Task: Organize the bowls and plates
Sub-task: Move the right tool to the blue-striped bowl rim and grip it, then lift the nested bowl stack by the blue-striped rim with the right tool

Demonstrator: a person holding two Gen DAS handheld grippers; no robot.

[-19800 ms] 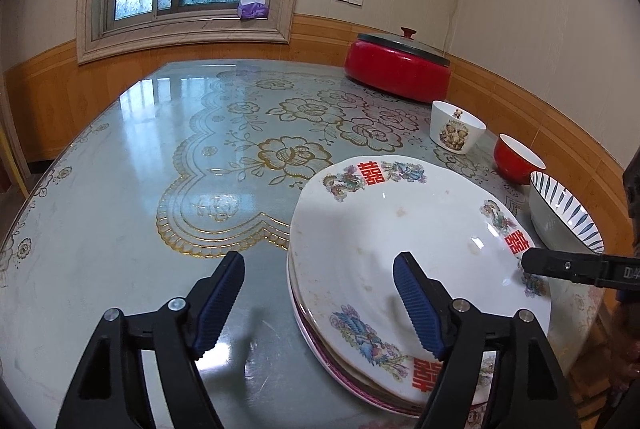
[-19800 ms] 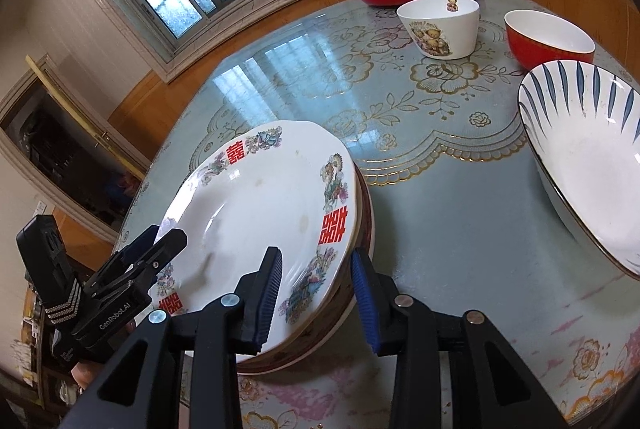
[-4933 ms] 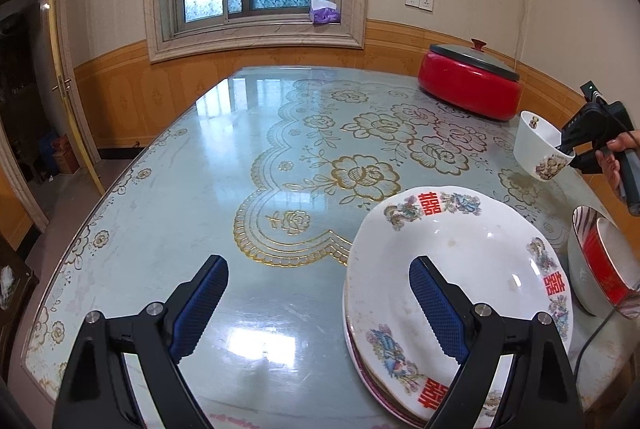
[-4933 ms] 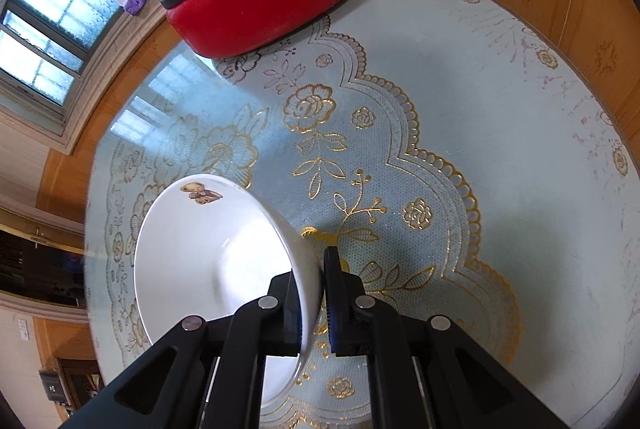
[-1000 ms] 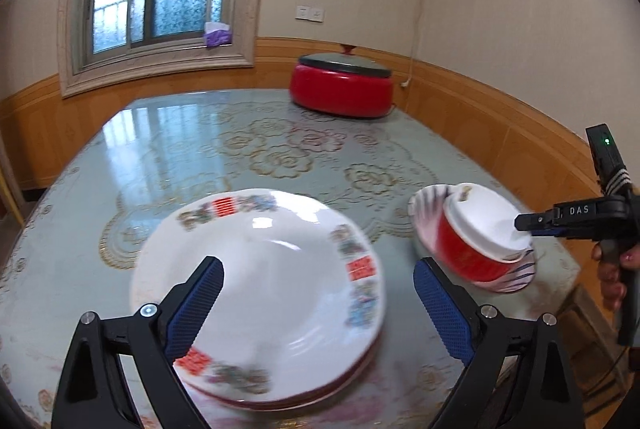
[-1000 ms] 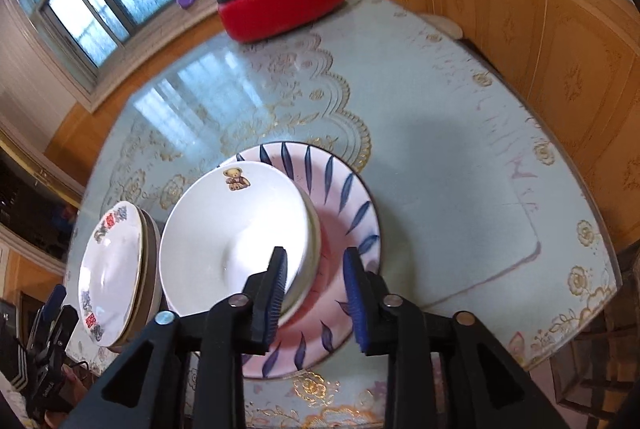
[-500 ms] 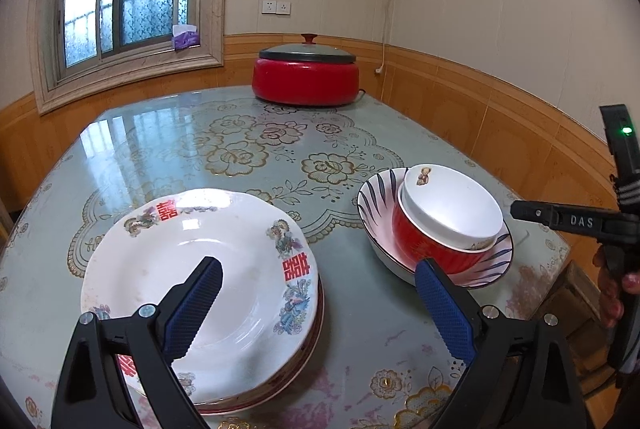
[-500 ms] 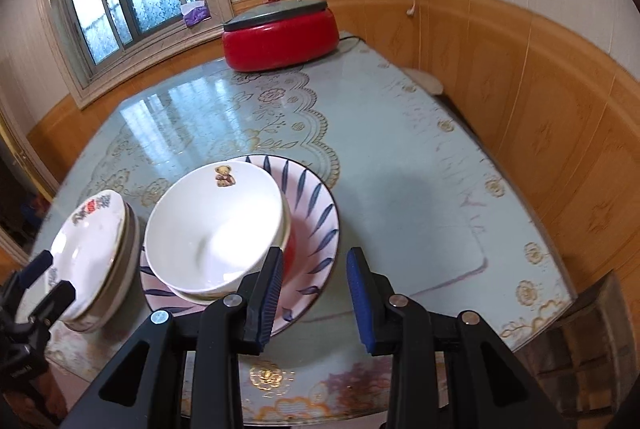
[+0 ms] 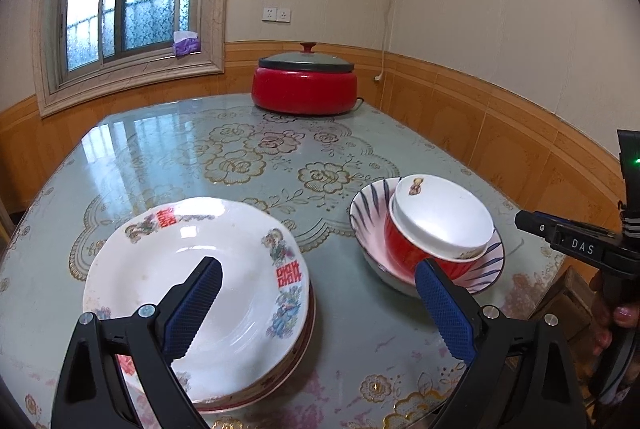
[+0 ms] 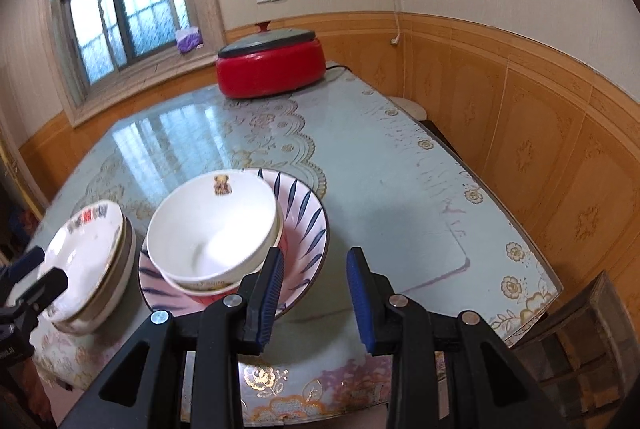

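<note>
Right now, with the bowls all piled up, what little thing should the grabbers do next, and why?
Probably just back the open right gripper away and stop. The white bear-print bowl sits in the red bowl, which sits in the blue-striped white bowl. The flowered white plates are stacked beside them, and the open left gripper holds nothing. No loose dish shows.

Left gripper point(image 9: 316, 303): black plastic arms, silver screws, ribbed blue pads point(image 9: 192, 307). Right gripper point(image 10: 315, 291) identical; white "DAS" lettering, green LED, right edge of left-wrist frame.
</note>
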